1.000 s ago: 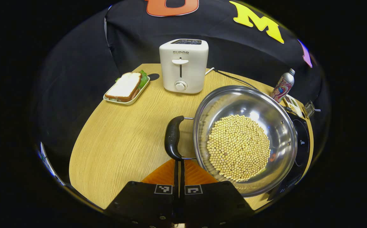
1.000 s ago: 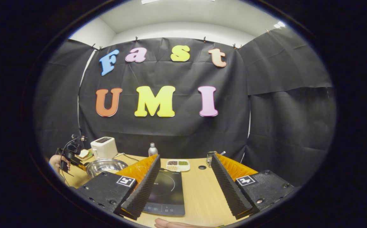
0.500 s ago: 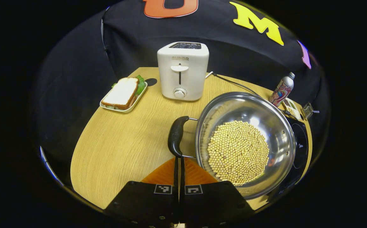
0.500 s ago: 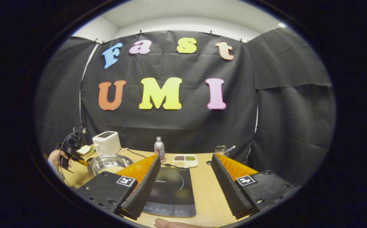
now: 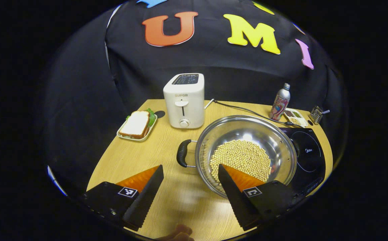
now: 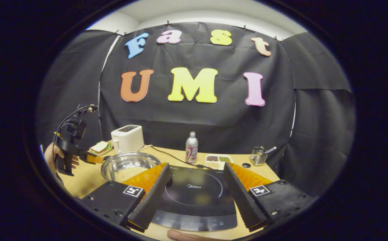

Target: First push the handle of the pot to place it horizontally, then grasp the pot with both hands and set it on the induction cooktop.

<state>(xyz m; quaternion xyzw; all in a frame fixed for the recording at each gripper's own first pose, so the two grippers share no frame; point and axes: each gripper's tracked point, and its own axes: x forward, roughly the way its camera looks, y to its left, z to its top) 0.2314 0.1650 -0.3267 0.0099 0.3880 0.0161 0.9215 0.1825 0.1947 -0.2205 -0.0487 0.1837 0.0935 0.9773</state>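
Note:
A steel pot [image 5: 247, 134] holding yellow beans stands on the wooden table, its black handle [image 5: 181, 153] pointing left in the left gripper view. My left gripper [image 5: 190, 166] is open and hangs just short of that handle, touching nothing. The black induction cooktop [image 5: 309, 154] lies right beside the pot's far rim. In the right gripper view my right gripper [image 6: 197, 164] is open above the cooktop [image 6: 194, 197], nothing between its fingers. The pot [image 6: 128, 162] sits to its left, and beyond it a hand holds the left gripper [image 6: 92, 158].
A white toaster [image 5: 184, 100] stands behind the pot, its cable running to the right. A tray with a sandwich [image 5: 136, 124] lies at the back left. A bottle [image 5: 280, 102], a small divided dish [image 5: 296, 115] and a metal holder [image 5: 316, 114] line the back right edge.
My left gripper went from shut against the pot handle to open and drew back. The right gripper's view tilted down and closer, bringing more of the cooktop between its fingers.

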